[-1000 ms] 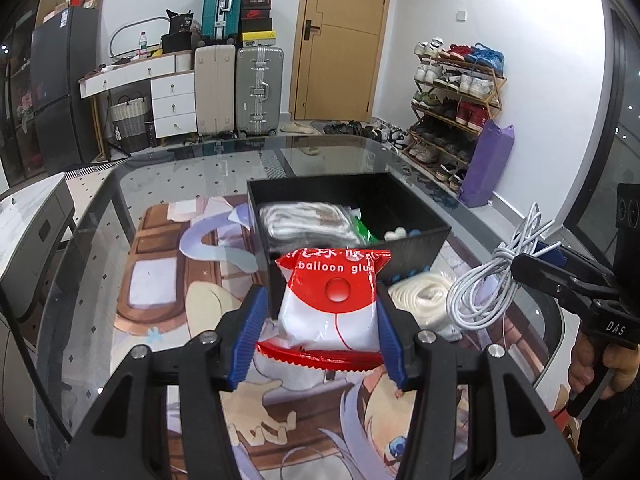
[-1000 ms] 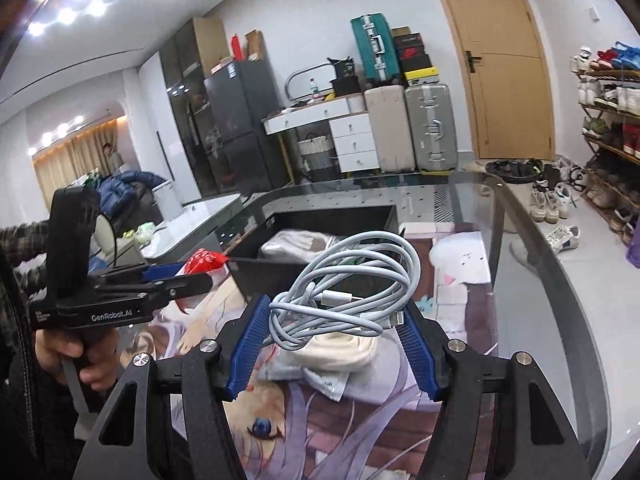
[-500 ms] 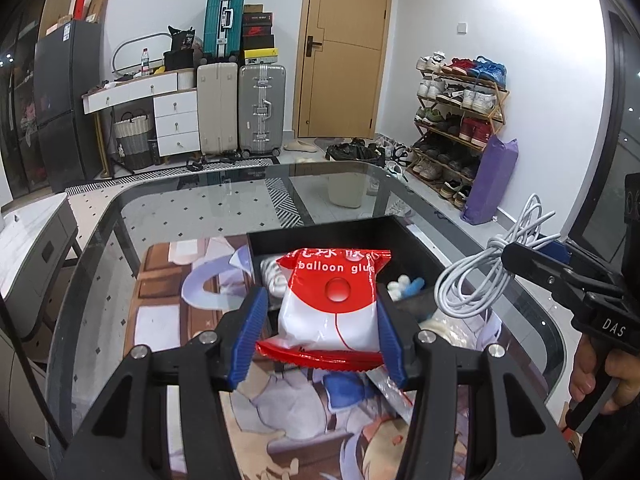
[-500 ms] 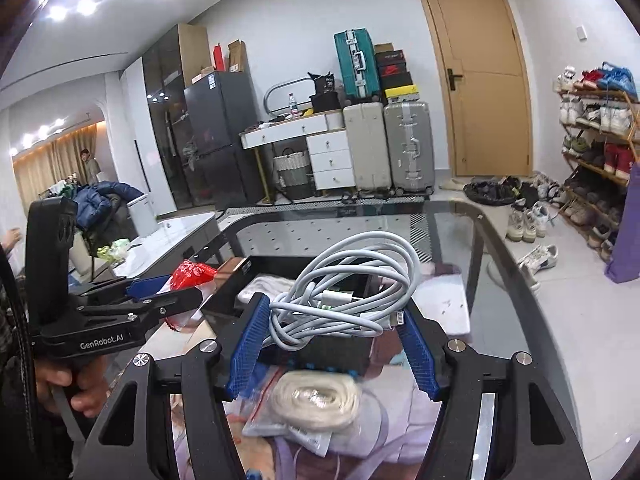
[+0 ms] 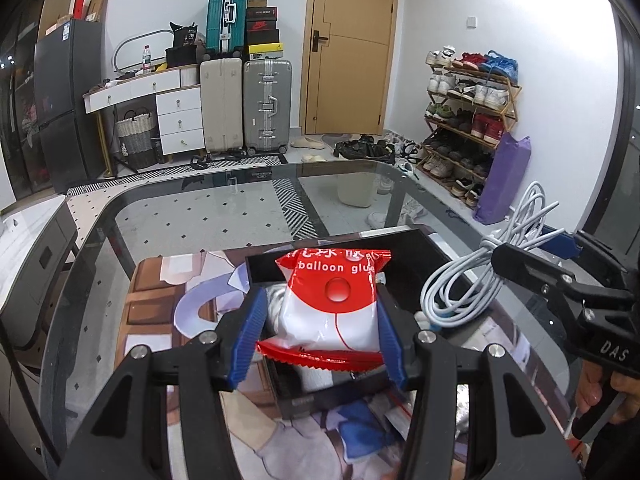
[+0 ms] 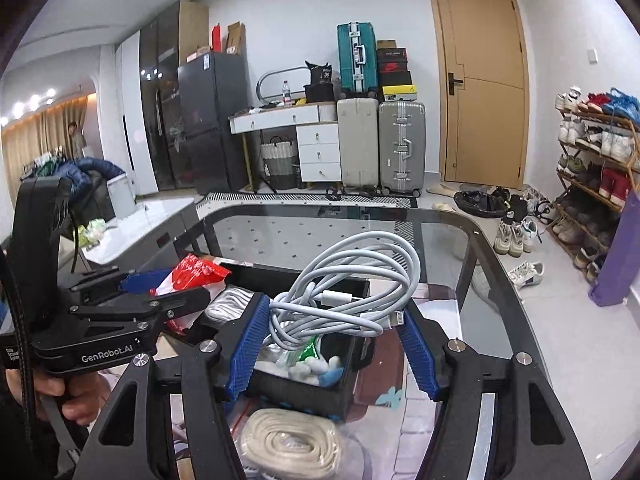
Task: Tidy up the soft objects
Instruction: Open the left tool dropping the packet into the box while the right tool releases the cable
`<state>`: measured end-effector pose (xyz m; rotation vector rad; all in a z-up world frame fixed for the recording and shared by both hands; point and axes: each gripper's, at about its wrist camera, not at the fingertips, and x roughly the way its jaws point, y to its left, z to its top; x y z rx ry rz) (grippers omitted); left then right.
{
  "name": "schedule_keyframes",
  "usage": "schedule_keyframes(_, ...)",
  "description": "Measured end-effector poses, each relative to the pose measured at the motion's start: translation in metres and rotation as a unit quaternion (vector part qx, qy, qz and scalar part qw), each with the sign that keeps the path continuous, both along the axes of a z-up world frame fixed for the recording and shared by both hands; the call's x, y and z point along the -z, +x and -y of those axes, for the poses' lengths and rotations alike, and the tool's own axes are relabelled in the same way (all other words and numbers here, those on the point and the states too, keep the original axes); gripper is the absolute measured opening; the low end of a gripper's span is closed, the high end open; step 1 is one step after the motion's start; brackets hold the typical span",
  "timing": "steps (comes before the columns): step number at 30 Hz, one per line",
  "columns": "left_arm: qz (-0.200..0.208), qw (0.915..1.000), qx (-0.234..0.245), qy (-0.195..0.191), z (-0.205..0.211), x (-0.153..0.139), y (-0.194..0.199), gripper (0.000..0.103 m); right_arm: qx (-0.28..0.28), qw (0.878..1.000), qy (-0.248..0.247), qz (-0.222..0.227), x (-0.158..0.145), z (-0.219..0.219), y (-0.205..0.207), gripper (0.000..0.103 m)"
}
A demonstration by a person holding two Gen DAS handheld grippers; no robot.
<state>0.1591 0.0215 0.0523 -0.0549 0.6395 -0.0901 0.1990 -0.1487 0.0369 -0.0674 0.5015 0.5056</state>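
Left fingers (image 5: 256, 336) clamp the balloon glue packet (image 5: 334, 304); right fingers (image 6: 250, 344) clamp the coiled cable (image 6: 344, 288).

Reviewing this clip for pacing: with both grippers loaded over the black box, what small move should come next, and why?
Probably lower the left gripper a little and release the red-and-white balloon glue packet into the black plastic storage box. The packet hangs above the box's opening, while the right gripper, clamped on the coiled white charging cable, is over it too.
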Motion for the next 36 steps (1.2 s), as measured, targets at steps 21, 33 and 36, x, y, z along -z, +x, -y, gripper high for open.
schedule_keyframes(21, -0.022, 0.9994, 0.008, 0.026, 0.006, 0.021, 0.029, 0.052, -0.074, 0.986, -0.145, -0.026, 0.033, -0.064, 0.056, 0.064)
schedule_keyframes(33, -0.021, 0.9994, 0.013, 0.026, 0.004, 0.023, 0.03, 0.052, -0.108, 0.979, -0.156, -0.067, 0.044, -0.073, 0.083, 0.064)
schedule_keyframes(36, -0.02, 0.9995, 0.011, 0.02, 0.002, 0.023, 0.031, 0.052, -0.113, 0.979, -0.154, -0.068, 0.045, -0.073, 0.087, 0.065)
